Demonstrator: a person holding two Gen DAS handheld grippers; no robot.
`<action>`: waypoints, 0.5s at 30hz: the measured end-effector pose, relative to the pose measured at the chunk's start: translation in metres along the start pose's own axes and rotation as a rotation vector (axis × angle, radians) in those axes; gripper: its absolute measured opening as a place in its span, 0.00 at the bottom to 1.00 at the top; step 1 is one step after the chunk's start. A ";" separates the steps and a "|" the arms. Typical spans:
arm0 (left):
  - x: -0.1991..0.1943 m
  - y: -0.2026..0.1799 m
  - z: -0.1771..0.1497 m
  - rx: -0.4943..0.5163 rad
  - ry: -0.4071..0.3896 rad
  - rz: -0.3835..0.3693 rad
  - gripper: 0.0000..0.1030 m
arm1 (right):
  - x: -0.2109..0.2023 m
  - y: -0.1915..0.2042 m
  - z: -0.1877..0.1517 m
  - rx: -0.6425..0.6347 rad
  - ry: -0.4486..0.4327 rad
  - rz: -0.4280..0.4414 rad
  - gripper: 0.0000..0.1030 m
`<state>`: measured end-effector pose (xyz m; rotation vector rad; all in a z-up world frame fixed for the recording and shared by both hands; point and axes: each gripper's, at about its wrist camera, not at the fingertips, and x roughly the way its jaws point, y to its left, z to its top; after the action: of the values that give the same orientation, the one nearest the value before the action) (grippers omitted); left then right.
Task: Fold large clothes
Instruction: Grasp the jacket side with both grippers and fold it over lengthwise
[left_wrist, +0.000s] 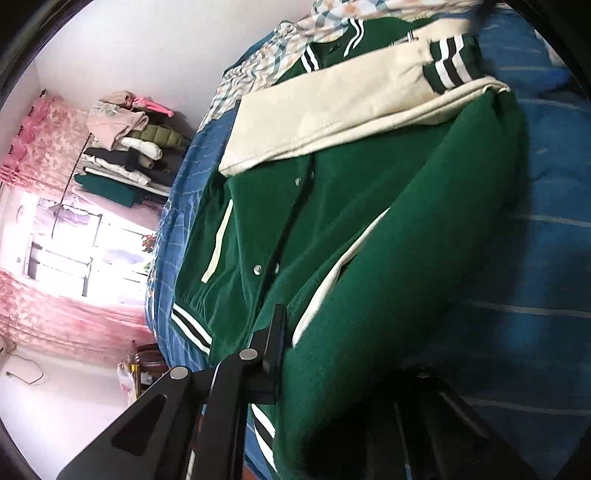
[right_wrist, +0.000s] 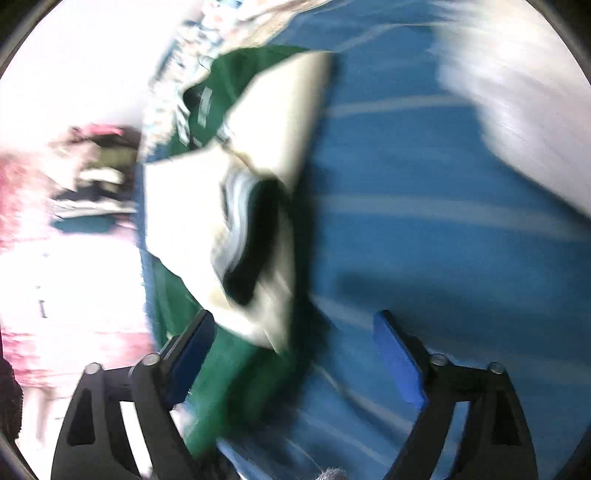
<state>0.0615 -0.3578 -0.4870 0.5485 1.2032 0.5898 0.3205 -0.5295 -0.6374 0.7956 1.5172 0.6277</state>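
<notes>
1. The left gripper (left_wrist: 295, 354), at the bottom centre of the left wrist view, is clamped on a raised fold of the green jacket (left_wrist: 332, 229). One finger (left_wrist: 275, 339) shows; the other is buried under the fabric. The grip sits near the hem, which suits carrying one side panel over the body.
2. The right gripper (right_wrist: 295, 354), at the bottom of the right wrist view, stands wide with nothing pressed between its blue pads (right_wrist: 399, 362). The jacket edge lies beside the left-hand pad, and bare sheet fills the gap.
3. The jacket lies front-up on the blue striped bedsheet (left_wrist: 535, 258), filling the frame centre. Its snap placket runs diagonally.
4. A cream sleeve (left_wrist: 332, 107) is laid across the chest in the upper centre, with the striped cuff (left_wrist: 448, 62) at upper right. This keeps the bundle narrow for the next fold.
5. The right wrist view is heavily blurred; sleeve and cuff appear at centre left.
6. A stack of folded clothes (left_wrist: 129, 147) sits at the left, probably finished pieces.
</notes>
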 end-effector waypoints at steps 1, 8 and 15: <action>0.000 0.004 0.000 -0.002 0.000 -0.016 0.11 | 0.016 -0.001 0.012 0.030 0.027 0.041 0.88; 0.001 0.032 -0.002 -0.020 -0.022 -0.121 0.10 | 0.059 0.018 0.035 0.134 0.020 0.033 0.31; 0.012 0.124 0.011 -0.156 -0.016 -0.334 0.10 | 0.021 0.143 0.029 0.042 -0.051 -0.067 0.23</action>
<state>0.0593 -0.2601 -0.4084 0.2128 1.1896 0.3888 0.3665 -0.4270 -0.5420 0.7844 1.5081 0.5239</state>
